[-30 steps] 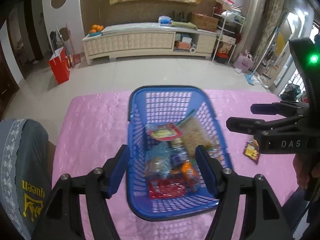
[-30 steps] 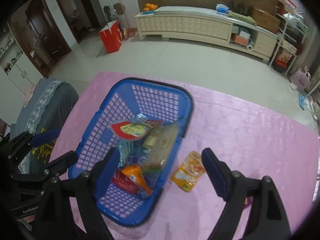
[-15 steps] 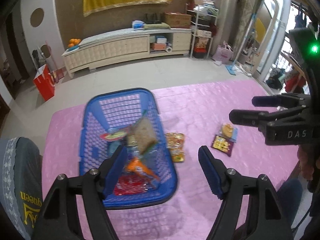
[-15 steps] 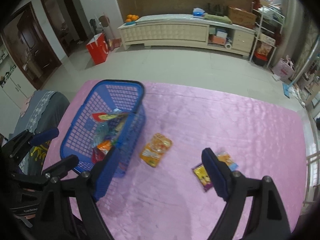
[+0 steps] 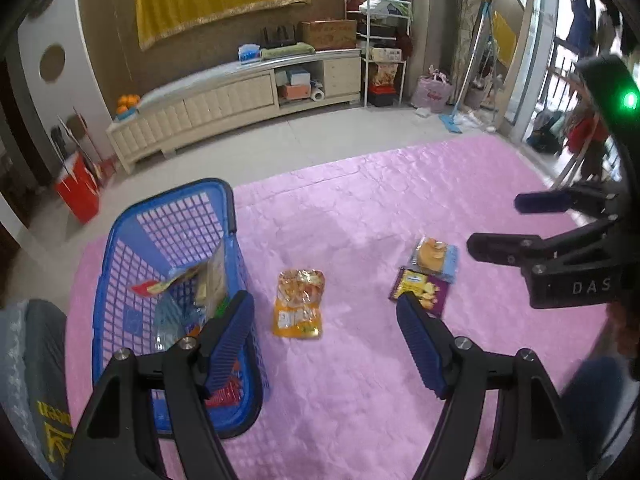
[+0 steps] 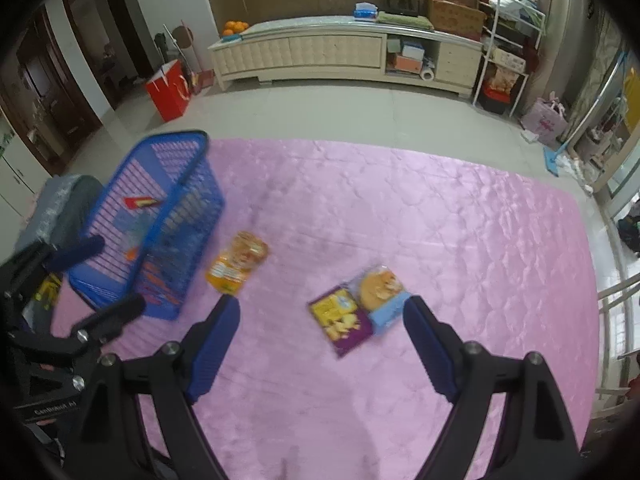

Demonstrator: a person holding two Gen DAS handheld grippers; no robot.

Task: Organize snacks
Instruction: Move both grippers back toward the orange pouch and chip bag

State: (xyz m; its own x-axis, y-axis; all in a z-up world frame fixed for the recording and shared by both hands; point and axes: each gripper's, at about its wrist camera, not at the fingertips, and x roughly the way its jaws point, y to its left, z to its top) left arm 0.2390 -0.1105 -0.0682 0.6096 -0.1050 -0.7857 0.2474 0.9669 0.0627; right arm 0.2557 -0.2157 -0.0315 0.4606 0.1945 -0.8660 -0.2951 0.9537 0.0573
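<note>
So we've got both hand-held grippers spread wide with nothing in them: the left hand-held gripper (image 5: 325, 334) hangs over the orange packet (image 5: 298, 303), just beside the blue basket (image 5: 120, 232) near the desk's left edge. The right hand-held gripper (image 6: 320, 340) frames the purple packet (image 6: 343, 321) and blue packet (image 6: 382, 293), which overlap mid-desk. We'd drop straight down, pinch one packet flat by its edge, and avoid dragging its neighbour.

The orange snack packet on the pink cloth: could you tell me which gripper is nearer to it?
Left. The orange snack packet lies just ahead of the open left gripper, between its fingers' line. The right gripper points at the purple packet instead.
</note>
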